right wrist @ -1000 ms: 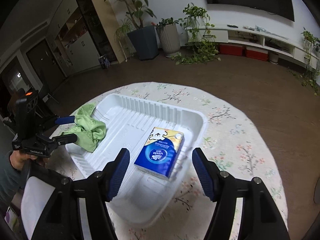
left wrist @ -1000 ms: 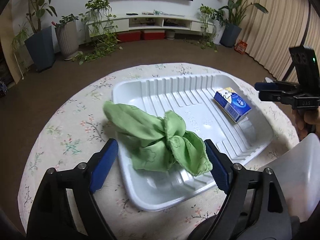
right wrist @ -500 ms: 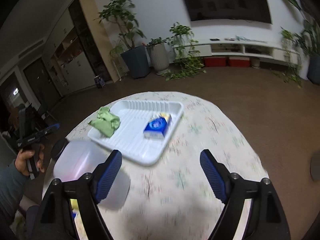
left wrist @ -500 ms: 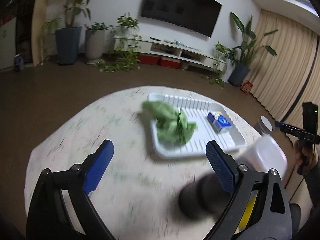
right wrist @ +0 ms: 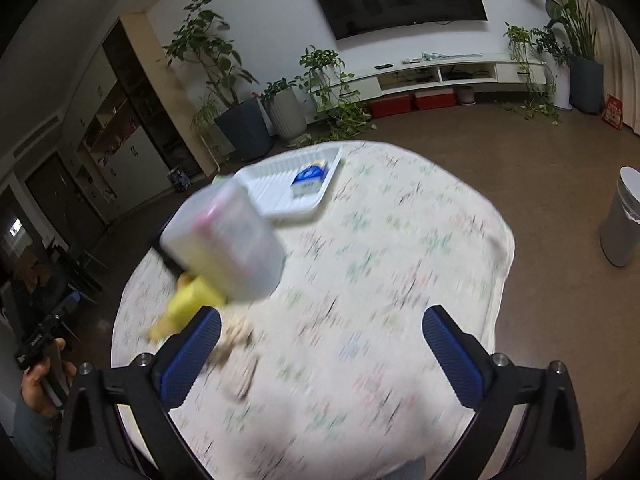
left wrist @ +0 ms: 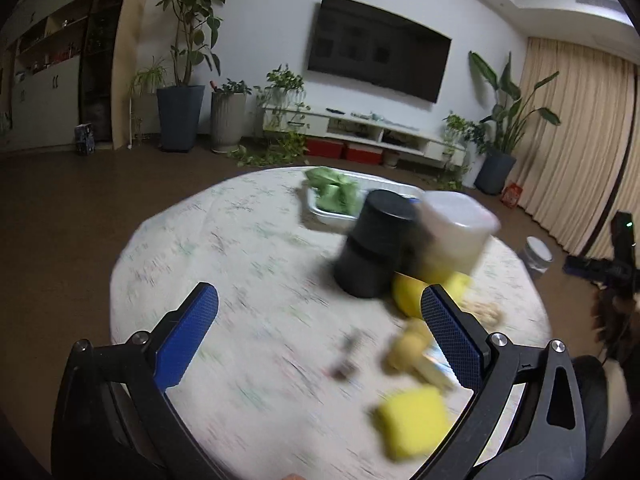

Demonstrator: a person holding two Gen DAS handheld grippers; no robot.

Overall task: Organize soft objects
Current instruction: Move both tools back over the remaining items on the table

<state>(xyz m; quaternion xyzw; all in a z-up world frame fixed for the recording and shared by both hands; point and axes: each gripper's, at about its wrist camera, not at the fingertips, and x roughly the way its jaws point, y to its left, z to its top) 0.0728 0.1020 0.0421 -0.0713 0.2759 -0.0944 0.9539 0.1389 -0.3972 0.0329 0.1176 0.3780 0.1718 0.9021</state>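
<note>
Above round floral table [right wrist: 420, 240]: left gripper [left wrist: 320, 320] and right gripper [right wrist: 322, 336] both wide, empty. Green cloth [left wrist: 334, 192], tissue pack [right wrist: 310, 176] sit in white tray [right wrist: 280, 184], apparently sorted; yellow sponge [left wrist: 412, 420] likely next.

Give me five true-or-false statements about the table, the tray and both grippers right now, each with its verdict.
1. The green cloth lies at the white tray. True.
2. The blue tissue pack sits on the bare tablecloth. False: it lies in the tray.
3. The left gripper holds a sponge. False: its jaws are open and empty.
4. The right gripper is open. True.
5. A yellow sponge lies on the table. True.
</note>
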